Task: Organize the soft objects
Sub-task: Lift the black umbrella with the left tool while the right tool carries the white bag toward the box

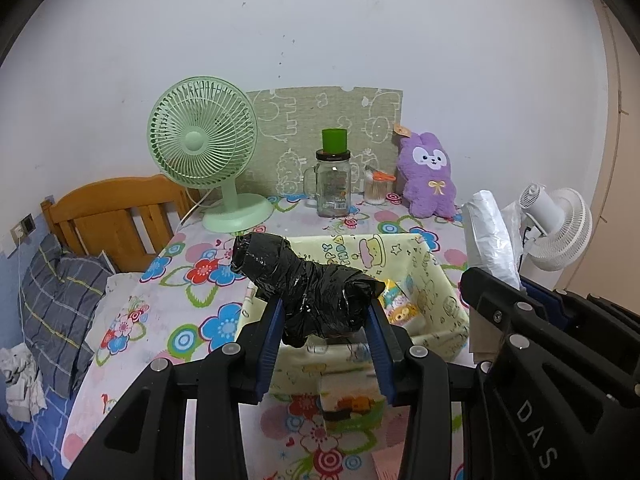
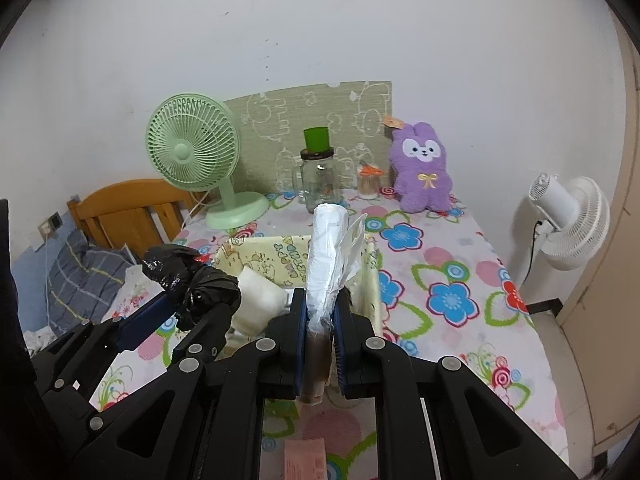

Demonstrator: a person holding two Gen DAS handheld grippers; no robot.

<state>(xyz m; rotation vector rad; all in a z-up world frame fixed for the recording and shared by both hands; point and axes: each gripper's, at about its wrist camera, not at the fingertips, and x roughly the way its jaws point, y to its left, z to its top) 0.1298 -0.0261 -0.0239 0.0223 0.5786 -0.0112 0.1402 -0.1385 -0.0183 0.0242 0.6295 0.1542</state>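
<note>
Holding in my left claw [image 1: 326, 316]: a crumpled roll of black plastic bags [image 1: 304, 284], clamped between the blue pads, lifted above the near rim of the bin.
Holding in my right claw [image 2: 320, 320]: a roll of white plastic bags on a brown cardboard core [image 2: 326, 248], pinched tight with the pads pressed to its sides, its far end pointing up and away over the bin.
Bin: an open pale-yellow fabric storage bin with cartoon prints [image 1: 436, 280], standing on the tabletop under both claws; inside lie a cream folded cloth [image 2: 260, 296] and a small colourful printed packet [image 1: 400, 304].
Tabletop: covered by a white cloth with bright flower prints [image 2: 440, 280].
Back row, left to right: mint-green desk fan [image 1: 202, 144], clear glass jar mug with a green cup on its lid [image 1: 333, 184], small jar of cotton swabs [image 1: 378, 188], purple plush rabbit [image 1: 430, 176] leaning on the wall.
Right of tabletop: white standing fan [image 2: 568, 220].
Left of tabletop: wooden bed headboard [image 1: 116, 216] and grey checked pillow [image 1: 56, 300].
</note>
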